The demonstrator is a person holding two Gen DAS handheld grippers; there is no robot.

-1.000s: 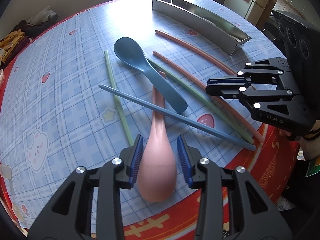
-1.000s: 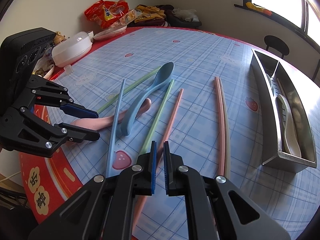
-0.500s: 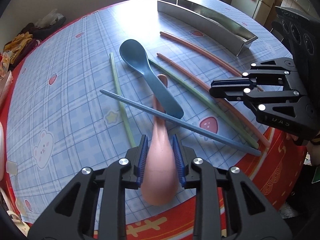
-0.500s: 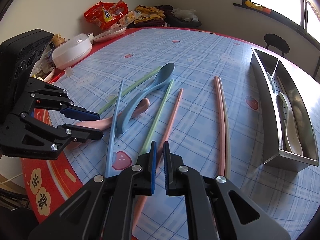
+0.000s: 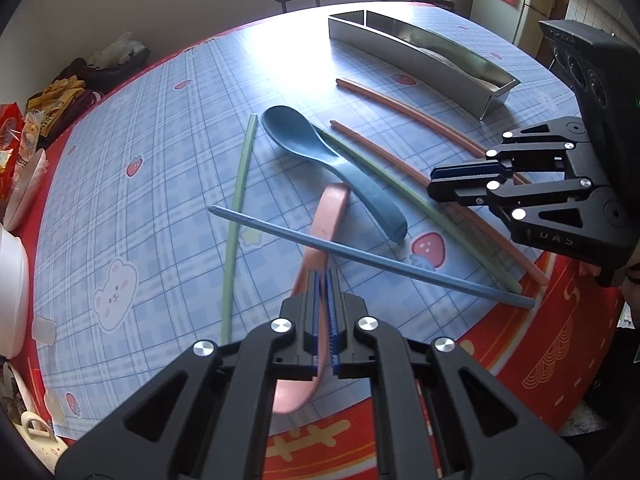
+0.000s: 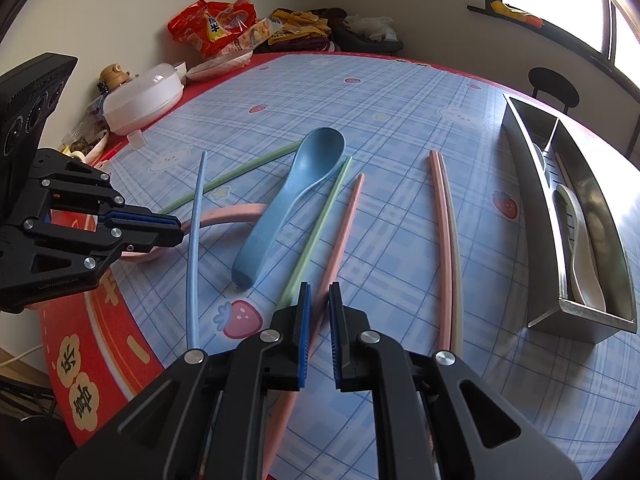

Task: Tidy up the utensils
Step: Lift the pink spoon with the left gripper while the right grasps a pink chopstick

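A: Fingers (image 5: 335, 322) of the left gripper (image 5: 327, 280) are pinched tight on the pink spoon (image 5: 326, 216), gripping near its bowl at the worktop's (image 5: 160, 184) near edge.

B: Which way does the spoon run?

A: Straight out from the fingers, handle tip pointing at the far edge. The blue chopstick (image 5: 372, 258) lies across it, and the handle end tucks under the blue spoon (image 5: 336, 168), so I'd expect a straight lift to disturb both.

B: And the right gripper (image 6: 319, 300)?

A: Nearly closed, a thin gap, nothing held; it hangs over the pink chopstick (image 6: 340, 236).

B: Where is the tray (image 5: 420, 60)?

A: At the far right edge, nearer the right hand, with a white spoon (image 6: 580, 248) already inside.
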